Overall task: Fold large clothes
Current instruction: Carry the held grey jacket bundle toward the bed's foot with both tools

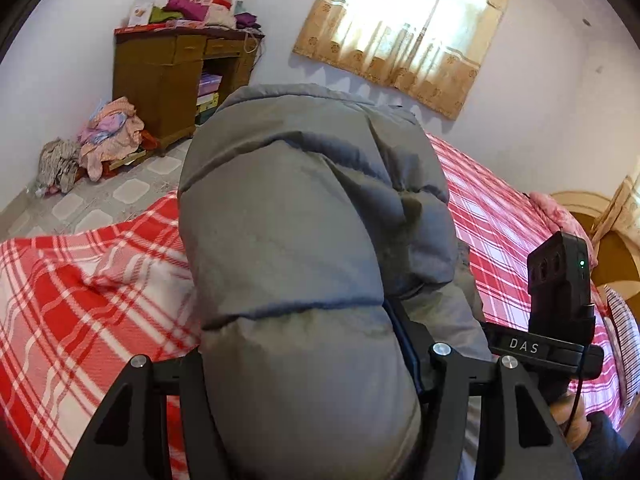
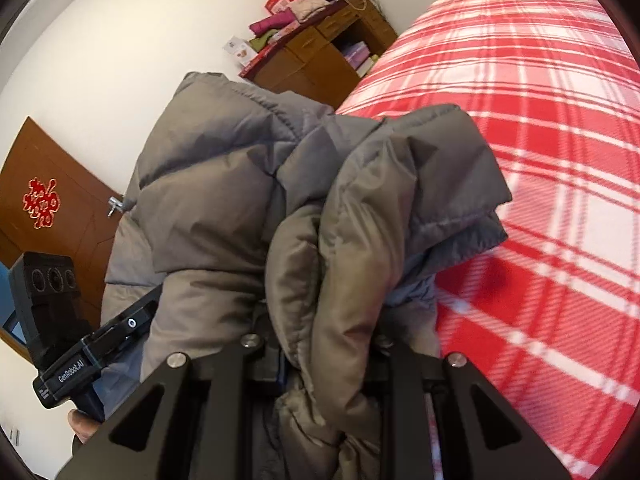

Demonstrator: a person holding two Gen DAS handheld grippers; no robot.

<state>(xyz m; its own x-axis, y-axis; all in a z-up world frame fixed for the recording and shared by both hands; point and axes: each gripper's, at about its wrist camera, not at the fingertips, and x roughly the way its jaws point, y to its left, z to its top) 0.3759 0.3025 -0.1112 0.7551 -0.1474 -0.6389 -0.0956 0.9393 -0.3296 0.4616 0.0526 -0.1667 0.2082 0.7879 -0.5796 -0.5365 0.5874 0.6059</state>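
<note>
Grey puffer jacket (image 1: 304, 216) above the red-checked bed (image 1: 92, 280), clamped in both left hand-held gripper (image 1: 308, 380) and right hand-held gripper (image 2: 332, 364)

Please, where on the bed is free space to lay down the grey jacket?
The red plaid bed cover lies bare beside the grey jacket, toward the curtain. Crowded: the pink bedding at the headboard, and the wooden cabinet top.

Grey quilted puffer jacket (image 1: 304, 216), bunched in thick folds, held up above the red plaid bed (image 2: 552, 160)
</note>
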